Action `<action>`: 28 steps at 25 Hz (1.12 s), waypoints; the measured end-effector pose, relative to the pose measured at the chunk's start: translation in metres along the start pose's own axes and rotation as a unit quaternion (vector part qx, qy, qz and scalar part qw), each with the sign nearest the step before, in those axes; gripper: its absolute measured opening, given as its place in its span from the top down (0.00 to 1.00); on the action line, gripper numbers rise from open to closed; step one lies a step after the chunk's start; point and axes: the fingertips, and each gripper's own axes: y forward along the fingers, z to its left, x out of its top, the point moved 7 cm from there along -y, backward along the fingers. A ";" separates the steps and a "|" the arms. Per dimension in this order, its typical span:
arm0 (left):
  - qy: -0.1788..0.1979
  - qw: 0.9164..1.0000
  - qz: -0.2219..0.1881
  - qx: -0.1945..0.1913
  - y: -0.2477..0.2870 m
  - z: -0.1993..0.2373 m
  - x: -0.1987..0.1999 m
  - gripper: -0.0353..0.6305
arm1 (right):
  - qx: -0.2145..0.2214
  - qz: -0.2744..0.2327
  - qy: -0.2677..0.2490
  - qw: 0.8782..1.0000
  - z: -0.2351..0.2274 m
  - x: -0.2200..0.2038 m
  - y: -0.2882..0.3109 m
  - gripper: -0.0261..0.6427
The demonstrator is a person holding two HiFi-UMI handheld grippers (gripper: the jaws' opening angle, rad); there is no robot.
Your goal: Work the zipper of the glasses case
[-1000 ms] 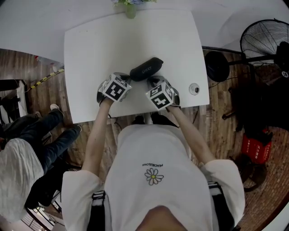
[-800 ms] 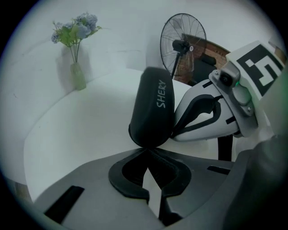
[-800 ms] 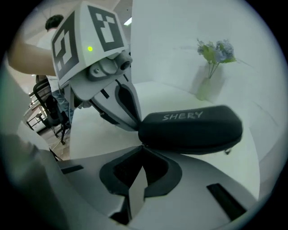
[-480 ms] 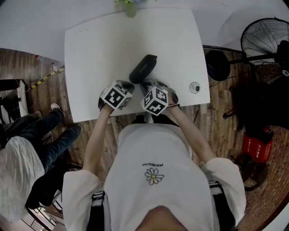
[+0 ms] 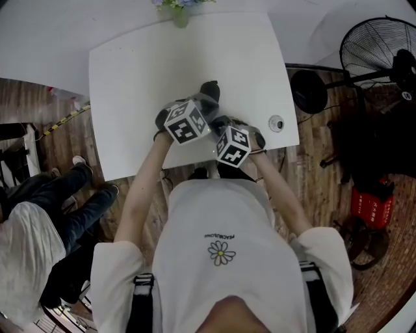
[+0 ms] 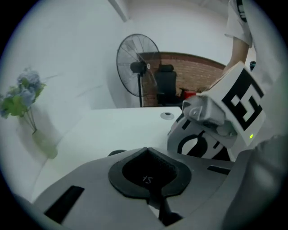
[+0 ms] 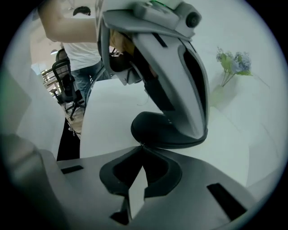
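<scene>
The black glasses case (image 5: 210, 88) lies on the white table (image 5: 130, 78), and in the head view only its far end shows past my left gripper (image 5: 203, 103), which hangs over it. The left gripper view shows those jaws (image 6: 146, 151) shut with nothing between them and a dark sliver of the case (image 6: 118, 153) just beyond. My right gripper (image 5: 219, 122) is close behind the left. Its shut tips (image 7: 141, 146) meet the near edge of the case (image 7: 155, 130); whether they pinch the zipper pull I cannot tell. The left gripper (image 7: 180, 67) arches above the case there.
A vase of flowers (image 5: 179, 10) stands at the table's far edge. A small round object (image 5: 276, 122) sits near the right edge. A floor fan (image 5: 377, 58) stands right of the table, and a seated person (image 5: 39, 227) is at the lower left.
My left gripper has swung away from me and to the right, rising over the case and rolling, and now covers most of it. The right gripper shifted slightly and rolled.
</scene>
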 end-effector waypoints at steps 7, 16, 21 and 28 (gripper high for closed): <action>0.037 0.999 -0.011 -0.029 0.018 -0.005 -0.009 0.93 | 0.012 0.018 0.040 0.999 0.006 -0.020 -0.006 0.95; 0.081 0.996 0.008 -0.027 0.034 -0.007 -0.009 0.93 | 0.014 -0.006 0.092 0.996 0.031 0.004 0.005 0.95; 0.004 1.000 0.014 -0.008 0.025 0.003 -0.017 0.93 | 0.007 0.010 0.067 0.998 0.017 -0.012 -0.005 0.95; -0.016 0.999 0.026 0.021 -0.015 0.010 -0.050 0.92 | -0.028 0.024 0.043 0.998 -0.002 -0.016 -0.004 0.95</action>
